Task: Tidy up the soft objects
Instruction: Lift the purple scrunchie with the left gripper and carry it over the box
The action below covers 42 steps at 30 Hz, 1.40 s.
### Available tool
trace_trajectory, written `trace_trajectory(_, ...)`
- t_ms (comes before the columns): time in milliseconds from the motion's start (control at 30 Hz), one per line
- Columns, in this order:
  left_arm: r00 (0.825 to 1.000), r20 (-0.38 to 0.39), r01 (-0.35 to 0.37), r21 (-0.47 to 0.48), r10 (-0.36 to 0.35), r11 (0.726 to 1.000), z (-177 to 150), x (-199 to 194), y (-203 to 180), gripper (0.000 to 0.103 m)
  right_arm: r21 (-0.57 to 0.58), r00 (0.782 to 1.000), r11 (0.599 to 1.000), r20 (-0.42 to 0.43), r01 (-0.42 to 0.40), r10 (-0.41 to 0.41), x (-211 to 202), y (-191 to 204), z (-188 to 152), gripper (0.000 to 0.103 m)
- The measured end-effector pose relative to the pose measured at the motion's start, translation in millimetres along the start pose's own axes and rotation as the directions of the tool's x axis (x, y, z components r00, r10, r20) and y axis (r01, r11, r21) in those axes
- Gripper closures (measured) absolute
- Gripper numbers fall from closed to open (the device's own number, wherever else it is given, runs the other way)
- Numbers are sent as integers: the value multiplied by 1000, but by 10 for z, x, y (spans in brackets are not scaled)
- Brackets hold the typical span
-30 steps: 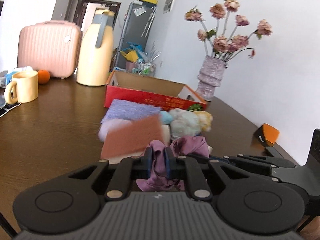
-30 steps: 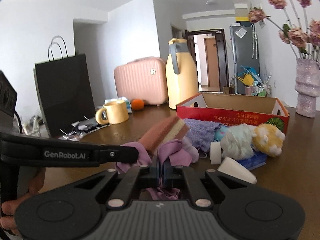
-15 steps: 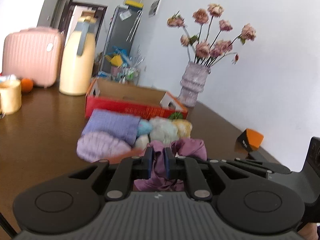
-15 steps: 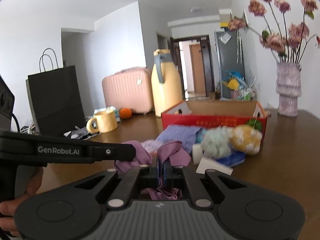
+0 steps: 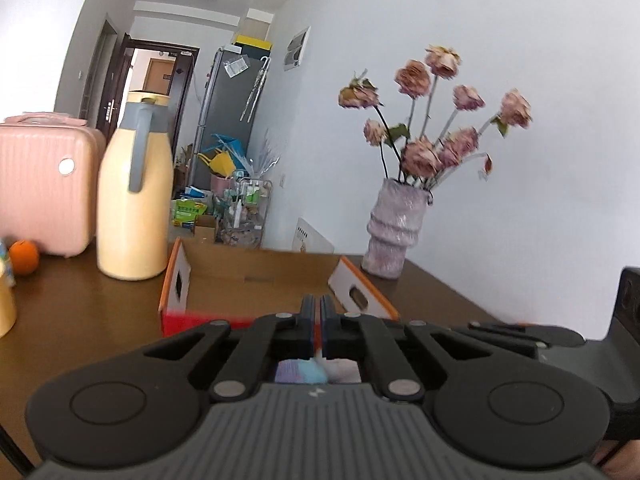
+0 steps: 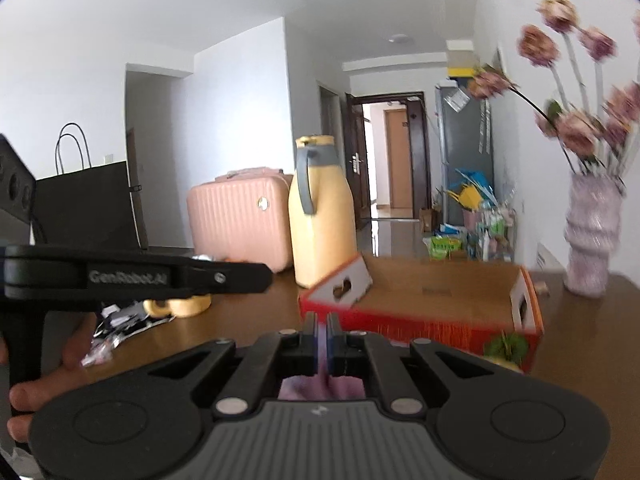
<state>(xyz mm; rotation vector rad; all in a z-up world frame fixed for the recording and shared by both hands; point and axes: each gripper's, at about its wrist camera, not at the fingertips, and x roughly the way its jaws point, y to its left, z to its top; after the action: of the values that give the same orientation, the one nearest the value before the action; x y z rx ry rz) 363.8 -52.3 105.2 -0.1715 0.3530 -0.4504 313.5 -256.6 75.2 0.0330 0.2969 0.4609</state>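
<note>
My left gripper (image 5: 318, 320) is shut; a sliver of cloth shows low between its fingers, and blurred soft things (image 5: 304, 372) show below them. My right gripper (image 6: 321, 334) is shut on the purple cloth (image 6: 320, 386), which hangs below the fingers. Both grippers are raised, side by side, in front of the open red cardboard box (image 5: 248, 280), which looks empty inside. The box also shows in the right wrist view (image 6: 432, 300). The left gripper's body (image 6: 132, 276) shows at the left of the right wrist view.
A yellow thermos jug (image 5: 134, 196), a pink case (image 5: 44, 184) and an orange (image 5: 24, 256) stand behind the box. A vase of dried flowers (image 5: 394, 232) stands at the right. A black paper bag (image 6: 88, 204) and a yellow mug (image 6: 180, 306) are at the left.
Both grippers have lifted with the purple cloth and moved toward the box. The pile of soft things has dropped out of sight under the grippers.
</note>
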Motion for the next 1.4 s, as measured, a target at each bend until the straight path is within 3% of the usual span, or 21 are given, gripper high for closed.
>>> trace_trajectory(167,995,-74,-65,-43,62,997,210,494,316,98,-19,999,999,-32,34,-34,724,-300,450,101)
trace_trajectory(233,994,-105,-15,-25,12,1000,91,451,359,95,-40,996,999,-88,9,-13,888,-430,516,91)
trace_trajectory(267,991,-134,15,-16,-17,1000,-3,399,364,92,-39,996,999,-92,-4,0,863,-495,514,87)
trace_trajectory(333,981,-183,58,-13,-59,998,-206,279,354,73,-15,995,999,-87,-47,46,648,-620,430,59)
trace_trajectory(367,977,-198,80,-15,-82,997,-325,188,328,56,2,992,996,-86,-90,90,517,-673,350,54)
trace_trajectory(400,975,-196,103,-9,-103,995,-440,89,283,47,20,988,993,-94,-120,121,404,-711,260,54)
trace_trajectory(567,960,-237,163,27,-152,986,-748,12,15,45,124,981,985,-139,-122,139,-51,-754,-239,53)
trace_trajectory(633,952,-268,151,-3,-146,989,-777,144,-36,49,172,978,977,-145,-123,148,-102,-743,-382,53)
trace_trajectory(667,950,-280,137,-26,-139,990,-777,218,-39,57,203,978,973,-152,-111,143,-76,-754,-439,54)
trace_trajectory(700,946,-289,130,-63,-143,989,-778,292,-28,69,233,979,968,-156,-92,130,-41,-781,-483,62)
trace_trajectory(733,942,-293,142,-92,-163,986,-797,329,-13,74,260,980,963,-156,-77,121,8,-805,-519,74)
trace_trajectory(800,929,-320,137,-166,-185,977,-832,400,19,92,316,981,946,-152,-70,124,110,-882,-580,76)
trace_trajectory(833,929,-315,138,-194,-195,971,-852,397,36,94,337,981,938,-145,-75,131,142,-903,-614,77)
trace_trajectory(933,934,-300,131,-209,-192,969,-851,274,-4,98,359,982,930,-136,-75,132,164,-894,-633,81)
trace_trajectory(1000,940,-282,141,-198,-194,970,-825,124,-63,99,352,983,931,-110,-98,145,66,-825,-602,100)
trace_trajectory(1033,943,-270,147,-191,-196,971,-802,43,-103,99,352,983,930,-101,-110,154,1,-799,-588,103)
trace_trajectory(1267,964,-175,179,-127,-199,976,-572,-360,-329,100,313,991,943,-31,-112,128,-397,-586,-425,103)
trace_trajectory(1400,975,-105,189,-91,-198,978,-289,-419,-365,101,311,994,945,-7,-101,109,-525,-536,-410,94)
